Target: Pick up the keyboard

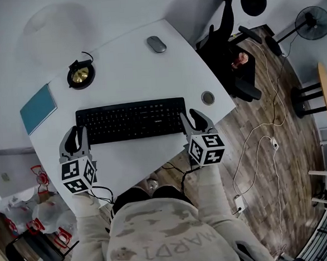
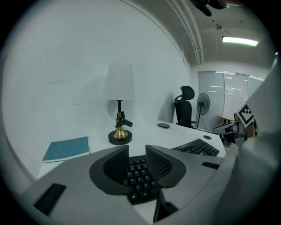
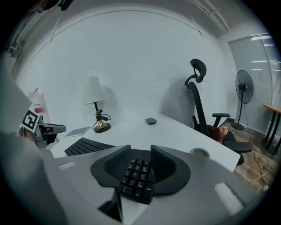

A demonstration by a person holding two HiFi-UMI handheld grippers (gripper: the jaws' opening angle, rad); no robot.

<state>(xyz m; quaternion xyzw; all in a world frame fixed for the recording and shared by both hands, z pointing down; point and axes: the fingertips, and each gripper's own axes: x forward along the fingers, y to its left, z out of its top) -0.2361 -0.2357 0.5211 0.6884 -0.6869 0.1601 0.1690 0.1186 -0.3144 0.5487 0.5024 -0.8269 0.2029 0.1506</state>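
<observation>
At the 2 ends of the keyboard (image 1: pixel 131 120) on the table (image 1: pixel 142 67), my left tool (image 1: pixel 77 133) and right tool (image 1: pixel 192 119) hover, jaws narrowly apart, gripping nothing, placed for a level lift.

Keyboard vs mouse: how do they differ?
The keyboard is black, long and rectangular; the mouse is grey, small and oval. The keyboard has the left hand-held gripper and right hand-held gripper at its ends; the mouse lies farther back, alone. Both lie flat on the white desk.
</observation>
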